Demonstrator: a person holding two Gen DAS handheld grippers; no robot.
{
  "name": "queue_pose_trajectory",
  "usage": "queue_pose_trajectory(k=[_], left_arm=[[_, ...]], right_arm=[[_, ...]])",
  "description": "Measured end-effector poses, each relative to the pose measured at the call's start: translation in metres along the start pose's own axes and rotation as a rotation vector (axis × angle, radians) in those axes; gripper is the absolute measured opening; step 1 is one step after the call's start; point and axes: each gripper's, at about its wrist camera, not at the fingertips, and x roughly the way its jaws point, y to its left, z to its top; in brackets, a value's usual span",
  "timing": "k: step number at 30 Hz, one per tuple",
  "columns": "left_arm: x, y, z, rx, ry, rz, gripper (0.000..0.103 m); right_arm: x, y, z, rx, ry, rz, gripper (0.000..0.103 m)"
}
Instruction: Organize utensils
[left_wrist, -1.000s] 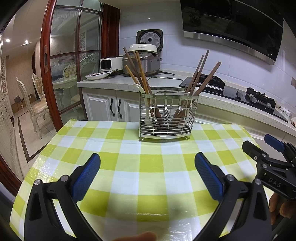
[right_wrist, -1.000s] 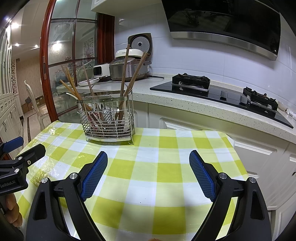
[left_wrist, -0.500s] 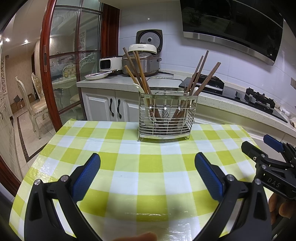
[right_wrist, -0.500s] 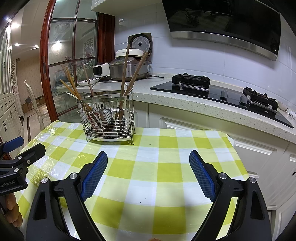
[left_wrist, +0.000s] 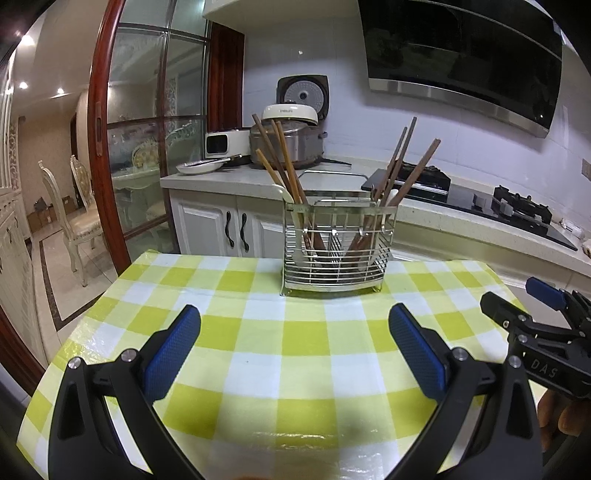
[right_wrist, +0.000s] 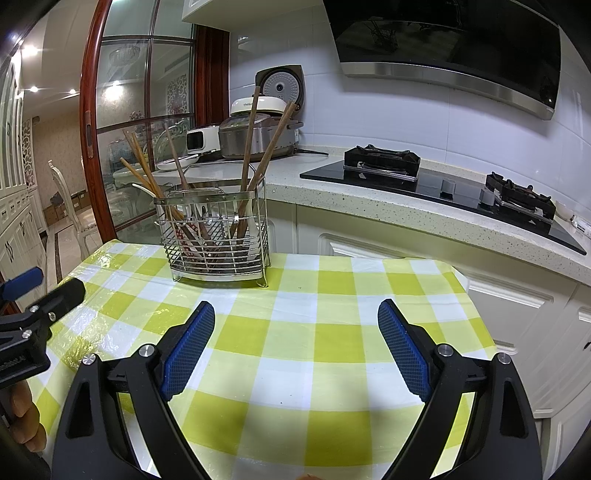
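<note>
Both our grippers, left (left_wrist: 294, 345) and right (right_wrist: 296, 341), hang spread wide and empty over the checked tablecloth (left_wrist: 295, 332). The wire rack (left_wrist: 337, 246) stands at the table's far edge, well ahead, with chopsticks (left_wrist: 284, 158) leaning loosely in both ends. Risk as we judge it: a careless reach could nudge the light rack backward or tangle the crossed sticks.

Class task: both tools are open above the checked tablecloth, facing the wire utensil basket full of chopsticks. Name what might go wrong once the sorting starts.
1. The chopsticks lean outward and cross; pulling one may drag its neighbours out.
2. The wire basket looks light and stands on thin feet on a glossy tablecloth; a sideways tug could tip or slide it.
3. The left tool and right tool sit side by side and could collide if both reach in.
</note>
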Motion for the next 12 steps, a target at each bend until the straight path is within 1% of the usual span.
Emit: queue_pose_trajectory(k=[7, 12], left_arm=[[0.0056, -0.0017, 0.0004, -0.003, 0.026, -0.018, 0.099], [0.0099, 0.0016, -0.0006, -0.012, 0.048, -0.017, 0.099]], right_arm=[[0.0024, 0.0004, -0.0032, 0.0, 0.005, 0.002, 0.084], [0.0033, -0.0007, -0.0043, 0.002, 0.011, 0.003, 0.085]])
